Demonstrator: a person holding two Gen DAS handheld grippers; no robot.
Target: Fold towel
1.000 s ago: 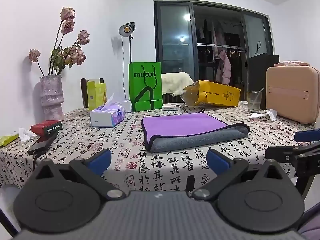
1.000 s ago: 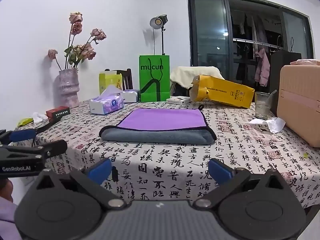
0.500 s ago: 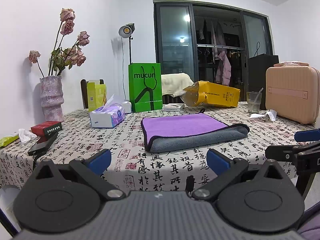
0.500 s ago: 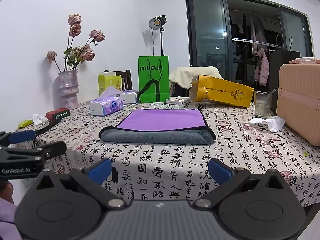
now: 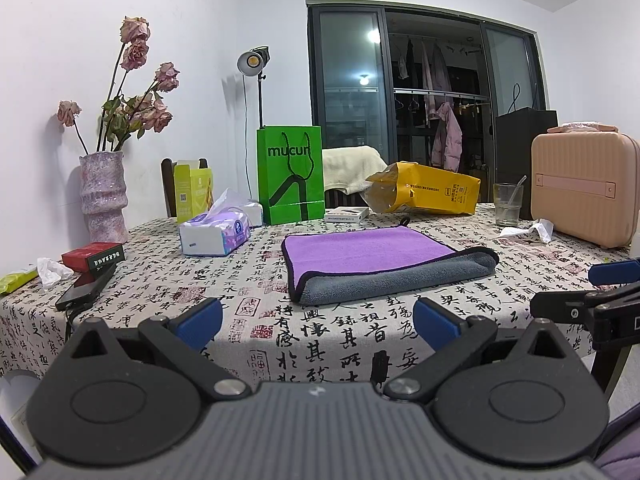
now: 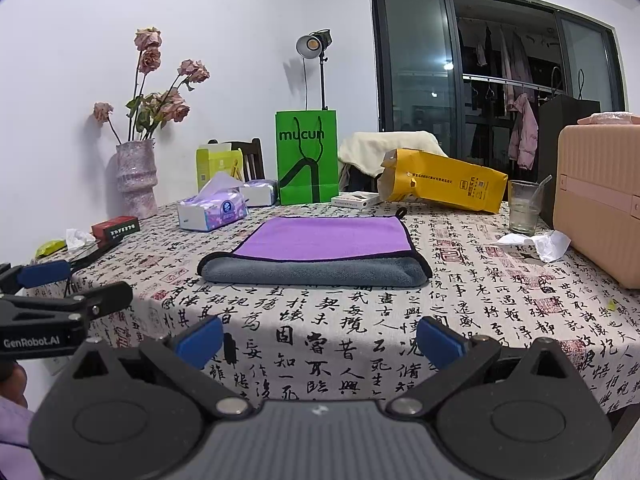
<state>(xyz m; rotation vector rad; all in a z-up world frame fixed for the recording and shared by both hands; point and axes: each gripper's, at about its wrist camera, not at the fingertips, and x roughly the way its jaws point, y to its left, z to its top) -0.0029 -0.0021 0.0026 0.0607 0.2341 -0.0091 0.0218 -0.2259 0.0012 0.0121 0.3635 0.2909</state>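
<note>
Both grippers hang spread wide and empty short of the table's near edge.
Left gripper (image 5: 316,320) and right gripper (image 6: 318,340) grip nothing; the towel (image 6: 320,254) lies folded mid-table (image 6: 460,300), purple face up, grey fold toward the grippers, tissue pack (image 6: 212,210) behind its left, green bag (image 6: 306,158) beyond.

At the right edge of the right wrist view, we are losing most of the pink case (image 6: 600,200). At that view's left edge, we are seeing only part of the left tongs (image 6: 52,280). The white box (image 5: 346,213)'s print is reading too small for us.
</note>
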